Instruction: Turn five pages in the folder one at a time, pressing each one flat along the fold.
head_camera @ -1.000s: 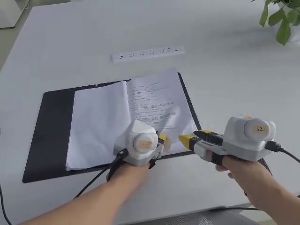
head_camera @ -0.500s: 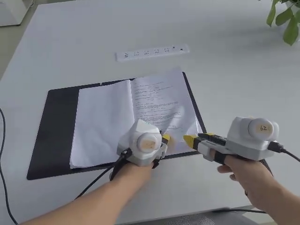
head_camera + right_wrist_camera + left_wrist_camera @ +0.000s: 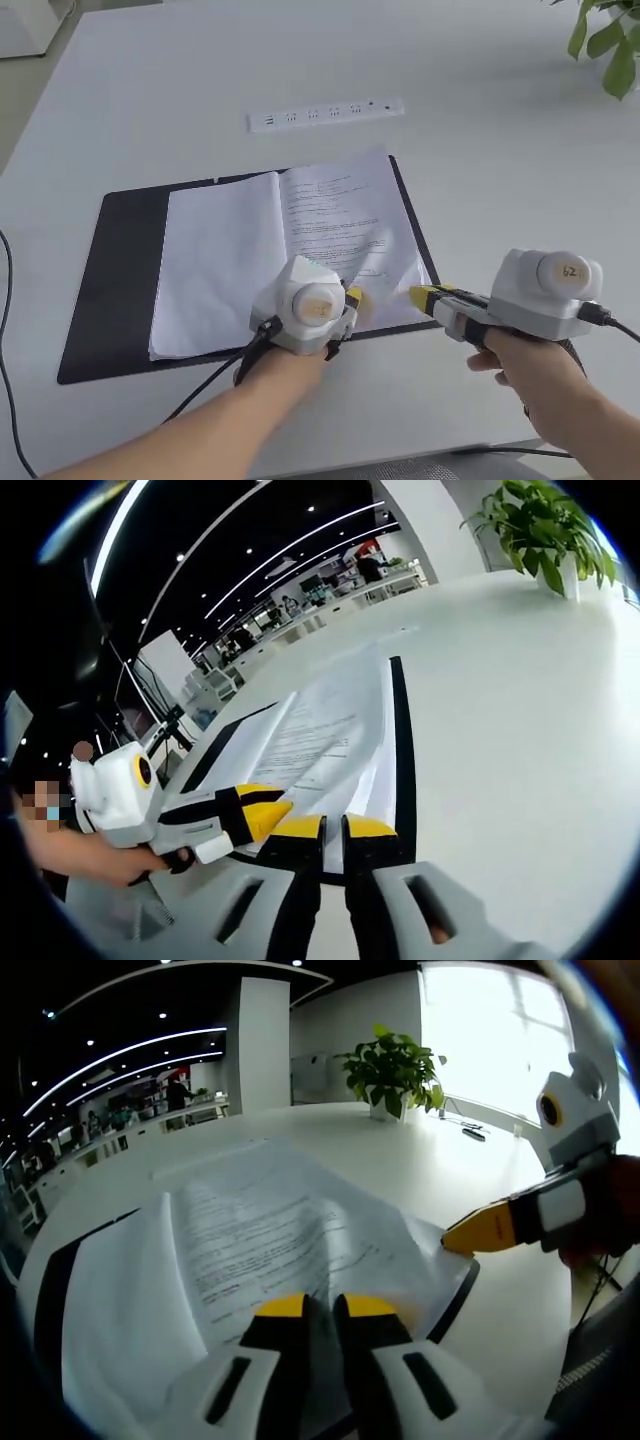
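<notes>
Folder (image 3: 125, 260) lies open; left gripper (image 3: 350, 297), jaws together, sits at lower edge of printed page (image 3: 335, 215), right gripper (image 3: 418, 293), likewise together, beside its corner

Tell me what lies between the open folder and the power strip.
In the head view, a bare strip of white table separates the folder from the power strip.

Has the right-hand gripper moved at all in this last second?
Yes. The right gripper has slid slightly right, toward the black folder's right edge.
</notes>
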`<state>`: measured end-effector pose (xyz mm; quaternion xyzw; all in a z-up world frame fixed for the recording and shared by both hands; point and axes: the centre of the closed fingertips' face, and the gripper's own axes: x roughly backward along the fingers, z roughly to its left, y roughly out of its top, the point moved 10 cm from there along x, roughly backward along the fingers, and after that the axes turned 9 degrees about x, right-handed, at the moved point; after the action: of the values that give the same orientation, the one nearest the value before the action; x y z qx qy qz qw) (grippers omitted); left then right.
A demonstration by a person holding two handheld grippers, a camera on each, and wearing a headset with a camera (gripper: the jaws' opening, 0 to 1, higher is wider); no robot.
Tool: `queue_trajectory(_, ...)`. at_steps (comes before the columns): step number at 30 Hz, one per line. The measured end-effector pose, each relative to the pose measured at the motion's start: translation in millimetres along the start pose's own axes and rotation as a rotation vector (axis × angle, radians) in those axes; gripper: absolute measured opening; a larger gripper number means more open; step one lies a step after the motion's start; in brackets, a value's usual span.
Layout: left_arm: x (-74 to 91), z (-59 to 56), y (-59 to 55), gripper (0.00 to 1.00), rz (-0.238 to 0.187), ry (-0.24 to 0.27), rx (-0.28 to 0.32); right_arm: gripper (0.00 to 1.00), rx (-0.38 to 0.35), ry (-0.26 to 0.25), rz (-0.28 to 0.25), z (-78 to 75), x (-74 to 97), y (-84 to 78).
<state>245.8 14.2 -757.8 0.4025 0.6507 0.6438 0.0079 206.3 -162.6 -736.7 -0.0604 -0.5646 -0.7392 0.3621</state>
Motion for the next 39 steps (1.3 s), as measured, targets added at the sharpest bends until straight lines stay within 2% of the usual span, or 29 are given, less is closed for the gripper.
queue_trajectory(8, 0.2, -1.7, 0.2, 0.13, 0.0, -0.001, 0.006, 0.0, -0.031, -0.01, 0.006, -2.1, -0.4, 0.3)
queue_trajectory(13, 1.3, -1.7, 1.3, 0.13, -0.002, -0.003, 0.029, 0.0, -0.063, -0.015, -0.007, -3.3, 1.6, 2.3)
queue_trajectory(17, 6.1, -0.8, 2.4, 0.12, 0.015, -0.006, 0.039, 0.0, -0.099, -0.004, -0.029, -3.3, 6.1, 5.0)
queue_trajectory(21, 14.9, 1.1, 1.0, 0.12, 0.039, -0.005, 0.029, 0.0, -0.129, 0.039, -0.064, 3.0, 10.9, 11.2)
queue_trajectory(25, 25.9, 5.9, 0.9, 0.15, 0.04, -0.007, 0.026, 0.0, -0.152, 0.097, -0.107, 15.2, 14.8, 19.2)
queue_trajectory(27, 30.2, 7.8, 1.8, 0.15, 0.033, -0.005, 0.025, 0.0, -0.16, 0.127, -0.128, 22.2, 16.4, 23.4)
queue_trajectory(34, 60.9, 26.2, 11.4, 0.17, -0.016, 0.016, 0.038, 0.0, -0.189, 0.236, -0.2, 50.4, 18.7, 36.5)
queue_trajectory(39, 85.5, 39.3, 15.8, 0.17, -0.052, 0.032, 0.045, 0.0, -0.189, 0.29, -0.222, 71.8, 15.7, 40.5)
